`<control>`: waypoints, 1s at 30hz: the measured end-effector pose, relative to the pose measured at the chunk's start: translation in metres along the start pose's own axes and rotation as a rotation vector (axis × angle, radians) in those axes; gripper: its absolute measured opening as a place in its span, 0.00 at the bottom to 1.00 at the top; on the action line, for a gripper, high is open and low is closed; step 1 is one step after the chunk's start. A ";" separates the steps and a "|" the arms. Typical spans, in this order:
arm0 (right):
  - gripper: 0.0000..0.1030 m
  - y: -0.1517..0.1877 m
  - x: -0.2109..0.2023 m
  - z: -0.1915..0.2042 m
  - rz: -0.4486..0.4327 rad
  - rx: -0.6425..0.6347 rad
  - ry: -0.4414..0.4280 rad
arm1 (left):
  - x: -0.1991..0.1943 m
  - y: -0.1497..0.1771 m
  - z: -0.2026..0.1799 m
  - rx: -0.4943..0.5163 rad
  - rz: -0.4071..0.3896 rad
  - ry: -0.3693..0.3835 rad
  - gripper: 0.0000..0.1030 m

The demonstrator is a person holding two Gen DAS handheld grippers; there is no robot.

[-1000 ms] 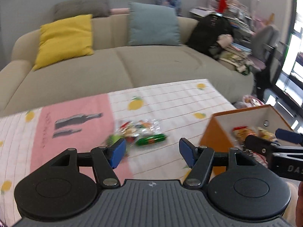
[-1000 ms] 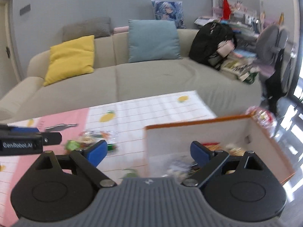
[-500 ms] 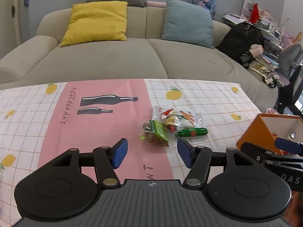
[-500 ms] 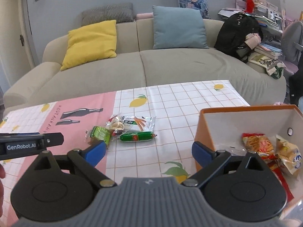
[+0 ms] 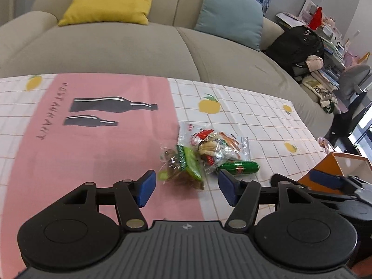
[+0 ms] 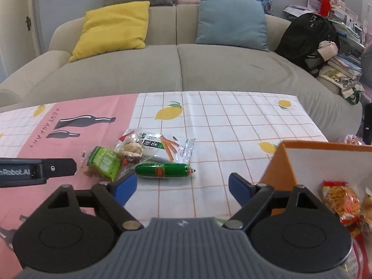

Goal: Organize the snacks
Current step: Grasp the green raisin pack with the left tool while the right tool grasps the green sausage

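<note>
the surface (image 6: 232, 125) wears a smooth printed cloth with a faint sheen. the green sausage (image 6: 162, 170) has glossy plastic skin; the clear snack bags (image 6: 160, 147) and the green packet (image 6: 104, 162) are crinkly, shiny film. the orange box (image 6: 282, 169) at right looks matt card. the sofa (image 6: 186, 69) is soft matt fabric. each tool (image 5: 184, 187) (image 6: 182, 187) is matt black plastic with blue pads (image 6: 123, 188).

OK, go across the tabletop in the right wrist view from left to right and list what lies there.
Left gripper → green snack packet → green sausage → orange box → red-and-yellow snack bag inside the box. The clear packets behind the sausage overlap, so I left them out.
</note>
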State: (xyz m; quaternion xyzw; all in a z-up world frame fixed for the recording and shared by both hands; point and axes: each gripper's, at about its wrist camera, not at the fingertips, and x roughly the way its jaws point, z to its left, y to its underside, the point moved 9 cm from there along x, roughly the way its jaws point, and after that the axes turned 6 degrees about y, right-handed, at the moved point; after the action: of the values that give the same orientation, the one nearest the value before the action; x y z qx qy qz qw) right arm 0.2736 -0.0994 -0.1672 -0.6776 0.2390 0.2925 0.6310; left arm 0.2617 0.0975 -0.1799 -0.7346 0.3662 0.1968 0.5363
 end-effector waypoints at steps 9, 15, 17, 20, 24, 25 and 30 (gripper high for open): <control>0.74 -0.013 0.045 0.004 0.043 0.051 -0.002 | 0.042 -0.010 0.015 -0.033 0.048 -0.035 0.71; 0.64 -0.017 0.076 0.014 0.092 0.051 -0.012 | 0.057 -0.009 0.017 -0.038 0.076 -0.023 0.70; 0.64 -0.015 0.082 0.017 0.110 0.056 -0.032 | 0.061 -0.009 0.017 -0.042 0.083 -0.024 0.67; 0.63 -0.010 0.090 0.018 0.130 0.045 -0.027 | 0.067 -0.006 0.021 -0.051 0.108 -0.041 0.56; 0.58 -0.007 0.089 0.019 0.119 0.042 -0.052 | 0.066 -0.003 0.022 -0.067 0.111 -0.025 0.49; 0.56 -0.006 0.087 0.019 0.118 0.035 -0.058 | 0.065 -0.002 0.022 -0.066 0.113 -0.027 0.47; 0.42 0.001 0.077 0.025 0.119 0.015 -0.112 | 0.055 0.008 0.017 -0.064 0.134 -0.042 0.44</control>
State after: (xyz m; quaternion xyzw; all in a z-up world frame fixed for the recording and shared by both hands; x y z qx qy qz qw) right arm 0.3257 -0.0709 -0.2223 -0.6401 0.2451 0.3653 0.6299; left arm 0.2936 0.0945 -0.2286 -0.7208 0.3968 0.2593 0.5057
